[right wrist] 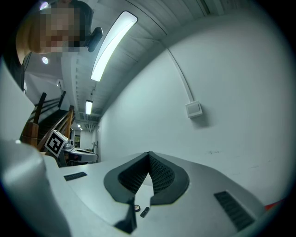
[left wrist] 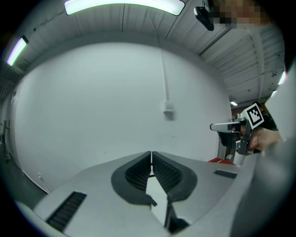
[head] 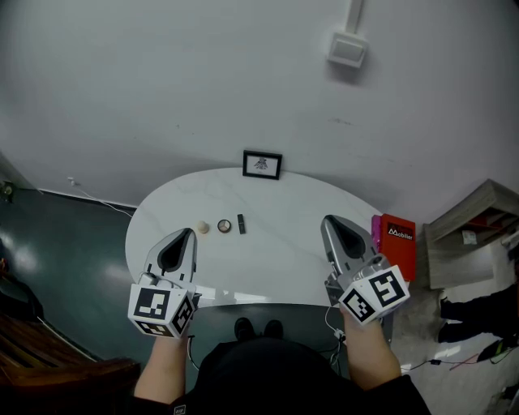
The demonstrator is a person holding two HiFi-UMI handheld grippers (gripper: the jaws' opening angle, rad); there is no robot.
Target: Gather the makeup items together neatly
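White table [head: 280, 263]: we have the makeup row [head: 224, 226] just far-right of our left gripper [head: 190, 234], right gripper [head: 329, 220] farther off, both clenched empty.

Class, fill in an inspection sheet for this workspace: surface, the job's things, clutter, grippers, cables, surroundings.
Surface: white oval table, glossy.
Job's things: pale round puff, round compact and dark stick, in a short row left of centre, close but apart.
Clutter: framed picture at the far edge; red box at the table's right end.
Grippers: left gripper and right gripper both shut, empty, held over the table's near side.
Cables: white cable along the floor at left; conduit running down to a junction box.
Surroundings: white wall; shelf unit at right; dark floor.
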